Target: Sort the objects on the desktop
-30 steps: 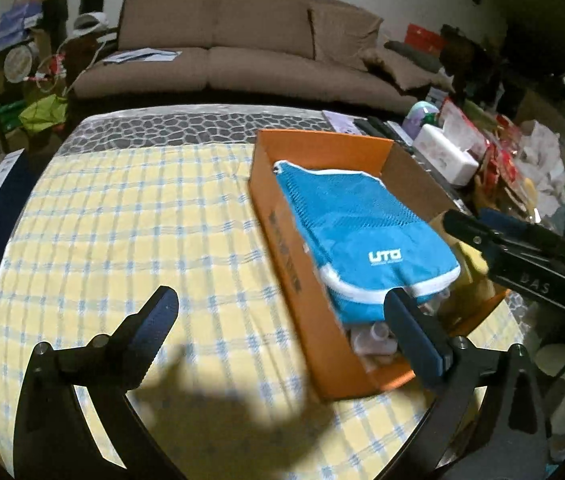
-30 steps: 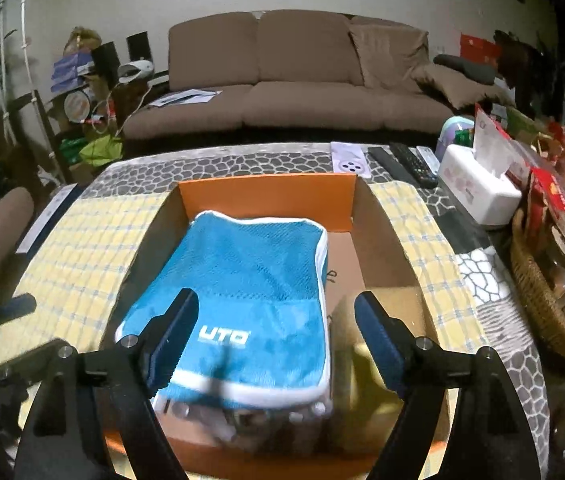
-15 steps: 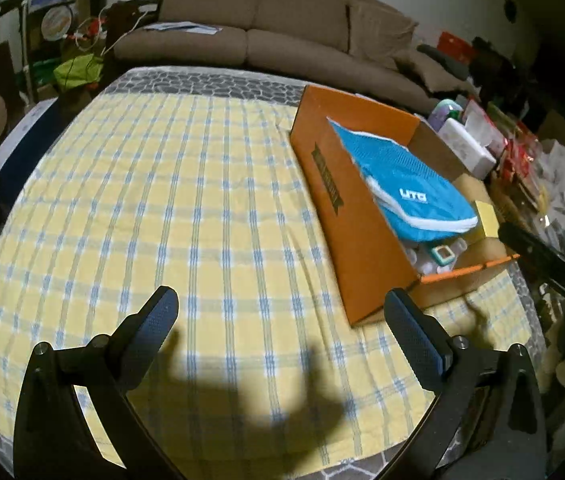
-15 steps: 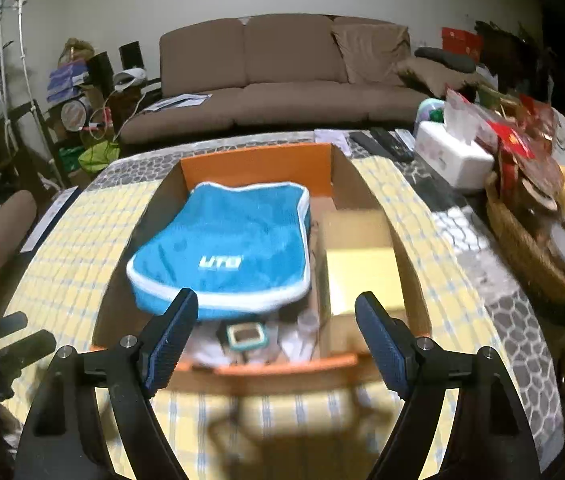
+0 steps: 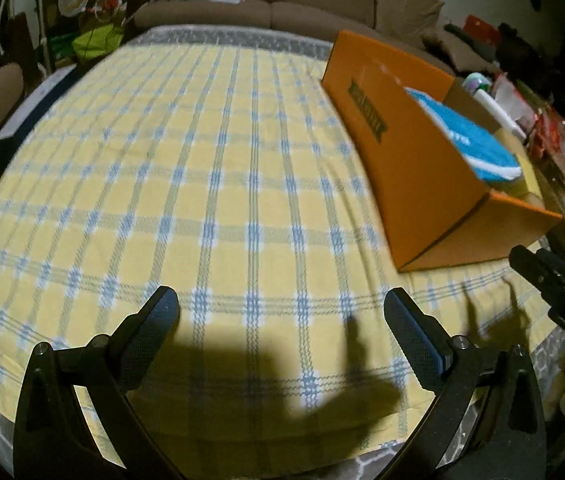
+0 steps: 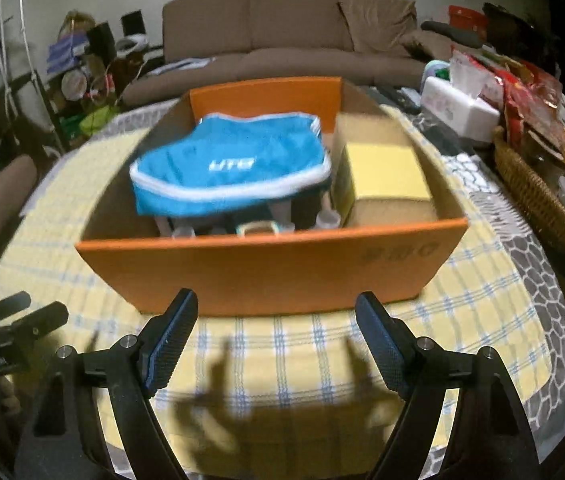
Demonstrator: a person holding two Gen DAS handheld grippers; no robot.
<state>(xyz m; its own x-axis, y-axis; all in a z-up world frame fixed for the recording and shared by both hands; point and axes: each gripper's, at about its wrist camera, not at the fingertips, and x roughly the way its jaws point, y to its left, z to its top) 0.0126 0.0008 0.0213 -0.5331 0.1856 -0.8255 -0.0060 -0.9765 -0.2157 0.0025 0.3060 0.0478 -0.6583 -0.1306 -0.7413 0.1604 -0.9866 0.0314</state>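
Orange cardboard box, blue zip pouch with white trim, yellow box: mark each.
Orange cardboard box (image 6: 266, 268), right wrist view, near outer wall.
Blue zip pouch with white trim (image 6: 226, 168), right wrist view, top face by the logo.
Yellow box (image 6: 382, 172), right wrist view, top face.

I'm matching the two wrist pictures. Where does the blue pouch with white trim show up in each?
Left wrist: blue pouch at right, partly hidden behind the near wall of the orange box.
Right wrist: blue pouch just above centre, in the box's left half, beside a yellow-topped carton.
Shared landmark: the orange box.
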